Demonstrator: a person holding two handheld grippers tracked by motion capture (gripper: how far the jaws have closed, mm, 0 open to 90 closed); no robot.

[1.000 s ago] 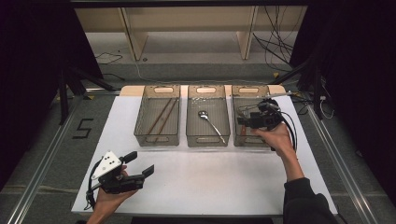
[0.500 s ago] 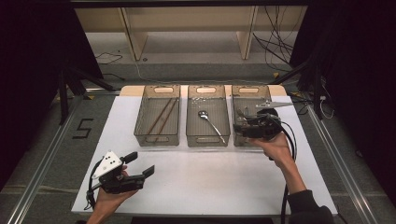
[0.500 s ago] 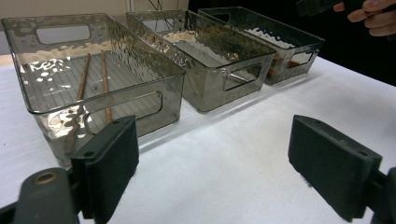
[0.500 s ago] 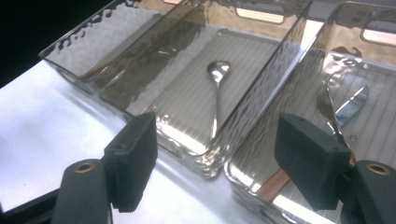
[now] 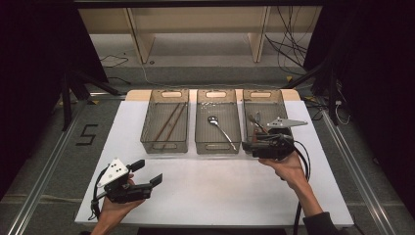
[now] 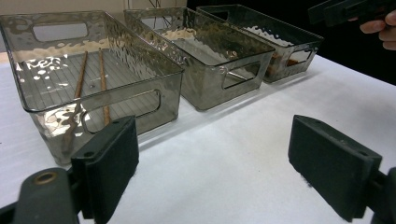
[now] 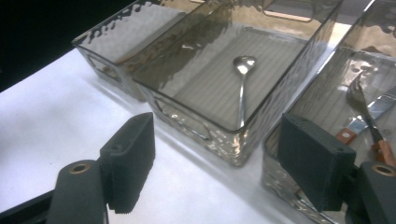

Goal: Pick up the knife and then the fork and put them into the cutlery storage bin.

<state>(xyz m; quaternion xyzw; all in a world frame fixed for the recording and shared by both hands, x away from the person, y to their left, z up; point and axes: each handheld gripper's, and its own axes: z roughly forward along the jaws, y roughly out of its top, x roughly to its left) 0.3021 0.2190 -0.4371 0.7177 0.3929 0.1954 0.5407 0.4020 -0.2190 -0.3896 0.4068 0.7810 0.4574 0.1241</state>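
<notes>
Near us, our left tongs (image 5: 147, 172) rest wide and empty on the white table (image 5: 220, 191), well back from the chopsticks (image 5: 169, 125) in the bin ahead. Our right tongs (image 5: 250, 145) have pulled back from over the right bin (image 5: 262, 98) and their jaws have just been opening wide with nothing between them, so we think the fork (image 7: 362, 100) now lying there is put away. Farther off, the spoon (image 7: 243, 81) sits in the middle bin (image 5: 218, 146), and the wavy bin walls blur what else lies beside the fork.

Fork (image 7: 362, 100), brown-handled, lies flat in the right-hand clear bin (image 5: 263, 105). Tines point toward the bin's far end. A knife (image 7: 373, 114) lies just beside it.
</notes>
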